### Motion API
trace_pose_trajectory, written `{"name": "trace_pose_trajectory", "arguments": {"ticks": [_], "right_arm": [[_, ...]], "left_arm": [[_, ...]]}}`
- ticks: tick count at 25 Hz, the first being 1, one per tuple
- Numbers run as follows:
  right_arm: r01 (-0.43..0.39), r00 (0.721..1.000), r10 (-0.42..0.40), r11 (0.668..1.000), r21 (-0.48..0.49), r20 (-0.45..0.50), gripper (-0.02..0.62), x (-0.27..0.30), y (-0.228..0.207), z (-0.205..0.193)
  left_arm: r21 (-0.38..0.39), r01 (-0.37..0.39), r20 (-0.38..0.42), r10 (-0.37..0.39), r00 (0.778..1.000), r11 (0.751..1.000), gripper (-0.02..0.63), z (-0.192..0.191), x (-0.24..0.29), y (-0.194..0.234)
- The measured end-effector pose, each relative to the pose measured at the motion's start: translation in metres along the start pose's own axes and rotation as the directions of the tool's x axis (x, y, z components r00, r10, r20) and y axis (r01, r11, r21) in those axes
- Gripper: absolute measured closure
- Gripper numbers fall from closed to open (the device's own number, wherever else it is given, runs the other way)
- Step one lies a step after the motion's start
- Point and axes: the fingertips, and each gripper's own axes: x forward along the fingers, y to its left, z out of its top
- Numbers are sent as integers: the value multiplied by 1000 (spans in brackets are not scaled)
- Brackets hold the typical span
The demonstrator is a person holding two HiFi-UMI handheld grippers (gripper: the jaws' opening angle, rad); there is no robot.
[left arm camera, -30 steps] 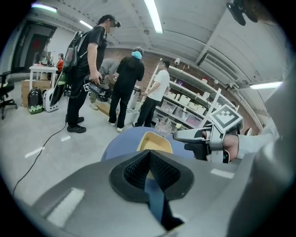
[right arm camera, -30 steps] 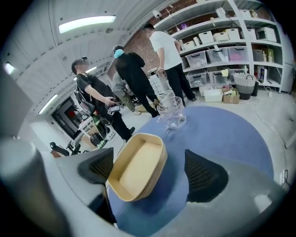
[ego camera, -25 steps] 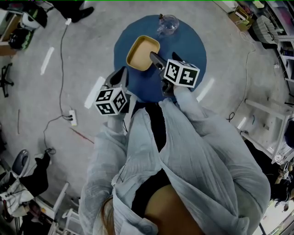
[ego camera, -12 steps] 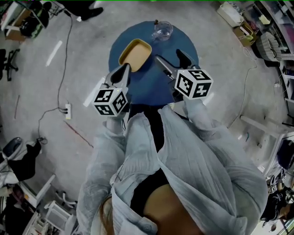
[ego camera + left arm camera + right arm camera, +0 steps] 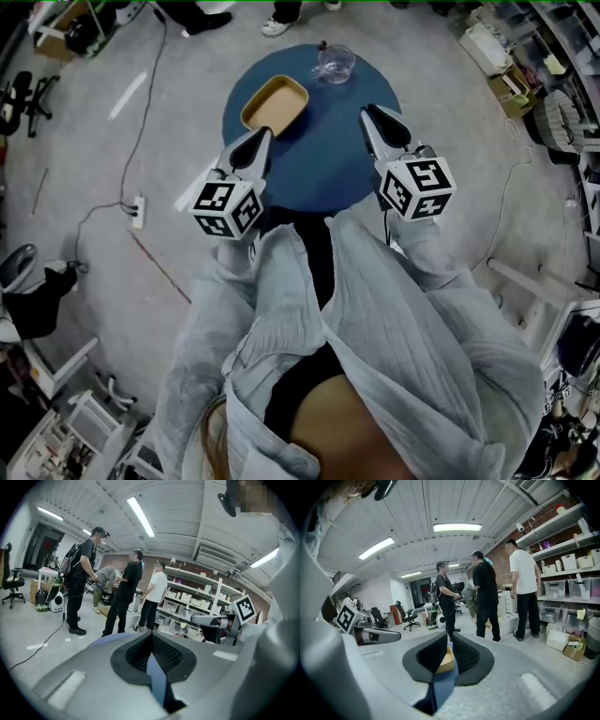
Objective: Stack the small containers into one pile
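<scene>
Tan container (image 5: 275,103) sits on the round blue desk (image 5: 319,164), with a clear jar (image 5: 335,62) just beyond it and to its right. I see no other loose container, so the pile looks finished. Can't tell how many are nested in it.

Left gripper (image 5: 255,142): jaws pressed together and empty, hanging just on the near side of the container.

Right gripper (image 5: 377,118): jaws have just been closing and are now all but together with nothing between them. The container only shows past their tips, apart from them. This gripper is well to the right of the container.

Neither gripper touches the container. Reads as parked clear so the pile isn't knocked.
</scene>
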Motion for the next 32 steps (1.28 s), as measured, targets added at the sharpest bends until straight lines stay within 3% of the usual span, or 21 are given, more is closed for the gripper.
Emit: {"name": "trace_pose_trajectory", "arguments": {"ticks": [2, 17, 32], "right_arm": [[-11, 1000, 11, 1000, -2, 8, 594, -6, -1, -4], [-105, 992, 102, 994, -37, -78, 594, -40, 2, -49], [-86, 993, 85, 996, -12, -80, 594, -60, -9, -59]], "left_arm": [[-1, -4, 3, 4, 1000, 1000, 594, -5, -3, -5], [-36, -51, 19, 52, 998, 998, 593, -46, -21, -48], [-23, -46, 3, 47, 999, 999, 593, -56, -19, -65]]}}
